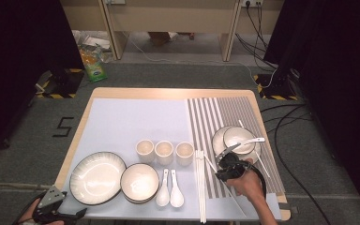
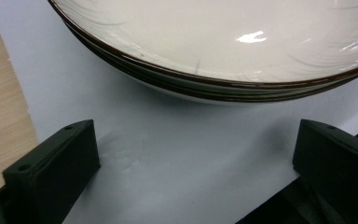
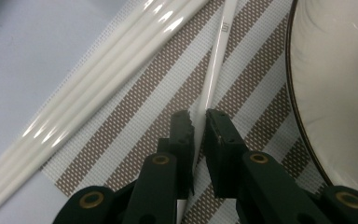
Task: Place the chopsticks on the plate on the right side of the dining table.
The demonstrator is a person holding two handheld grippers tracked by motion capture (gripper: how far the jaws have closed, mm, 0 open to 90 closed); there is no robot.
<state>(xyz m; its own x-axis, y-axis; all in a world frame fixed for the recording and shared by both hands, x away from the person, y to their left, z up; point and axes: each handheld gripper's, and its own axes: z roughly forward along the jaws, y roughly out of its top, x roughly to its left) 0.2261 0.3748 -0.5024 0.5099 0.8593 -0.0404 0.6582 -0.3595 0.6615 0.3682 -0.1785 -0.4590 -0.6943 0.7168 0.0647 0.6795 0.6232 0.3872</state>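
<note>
1. Far on the left, at the near corner of the table, the left gripper (image 1: 51, 206) rests low by the big white plate with the dark rim (image 1: 97, 177). Its two black jaws stand wide apart and hold nothing. The left gripper view shows the plate's rim (image 2: 205, 84) just ahead of them on the pale blue mat (image 2: 177, 158).

2. Next comes the smaller white bowl with a dark rim (image 1: 139, 182), then two white china spoons (image 1: 169, 190) lying side by side. Behind them stand three small white cups (image 1: 164, 152) in a row.

3. Near the middle, a bundle of long white chopsticks (image 1: 200, 185) lies along the edge of the brown and white striped mat (image 1: 225, 115).

4. On the right, the right gripper (image 1: 228, 168) is closed on one loose white chopstick (image 3: 212, 79). This chopstick lies slanted on the striped mat, apart from the bundle (image 3: 98, 79) and close to the stacked white bowls (image 1: 236, 140). A white spoon (image 1: 246, 142) rests across those bowls.

5. What could go wrong: the chopstick is thin and shiny, and the jaws pinch it near one end. I think it could slip out or swing down when lifted, because the long end is heavy.

6. The far end could also bump the bowl rim (image 3: 303, 116) beside it, or knock the spoon off, if the hand turns too fast.
</note>
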